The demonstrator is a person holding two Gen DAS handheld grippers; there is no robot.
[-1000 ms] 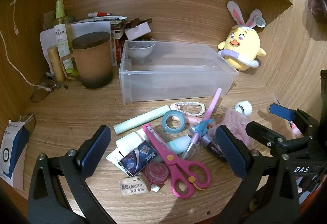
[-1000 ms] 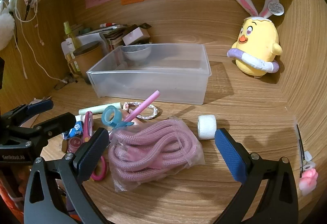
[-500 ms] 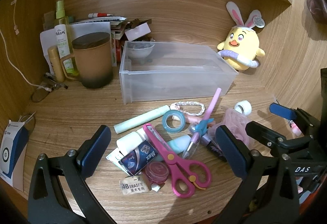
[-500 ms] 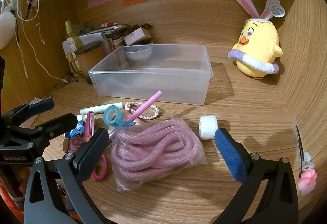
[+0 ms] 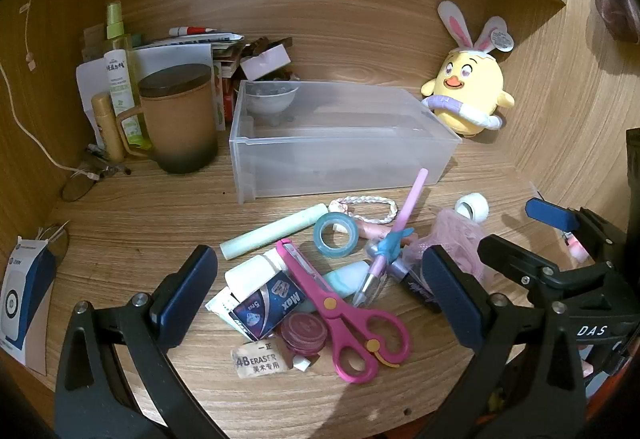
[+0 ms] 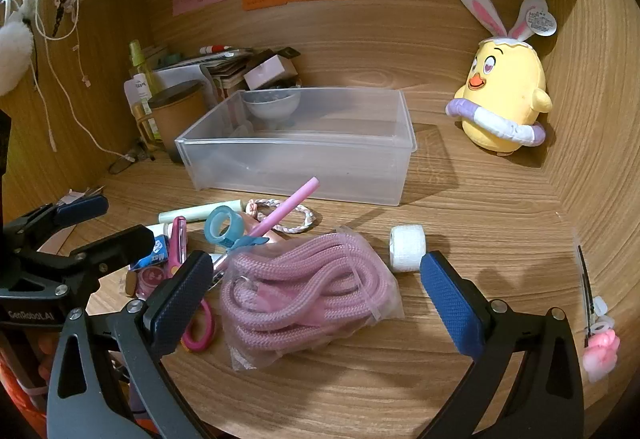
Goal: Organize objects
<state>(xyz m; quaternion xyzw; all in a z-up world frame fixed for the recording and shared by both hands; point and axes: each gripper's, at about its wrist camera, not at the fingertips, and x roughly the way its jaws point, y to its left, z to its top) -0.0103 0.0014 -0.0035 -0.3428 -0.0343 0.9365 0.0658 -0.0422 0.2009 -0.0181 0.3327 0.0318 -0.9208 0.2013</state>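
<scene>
A clear plastic bin (image 5: 340,159) (image 6: 304,155) stands on the wooden desk, with a small bowl (image 5: 271,99) at its back left. In front of it lies a clutter: pink scissors (image 5: 340,311), blue tape roll (image 5: 335,235), pale green stick (image 5: 272,231), pink pen (image 5: 404,219), braided bracelet (image 5: 364,205), erasers. My left gripper (image 5: 320,295) hovers open over this pile. My right gripper (image 6: 316,295) is open around a bagged pink rope (image 6: 304,295), apart from it. A white tape roll (image 6: 407,247) lies just beyond its right finger.
A brown lidded mug (image 5: 178,119), bottles and stacked papers crowd the back left. A yellow chick plush (image 6: 504,95) sits in the back right corner. Wooden walls close in on both sides. A pink charm (image 6: 600,347) lies at the far right, a blue-white box (image 5: 24,291) far left.
Both views shift only slightly; the right gripper has edged a little nearer the bagged rope. Nothing was taken hold of or let go.
</scene>
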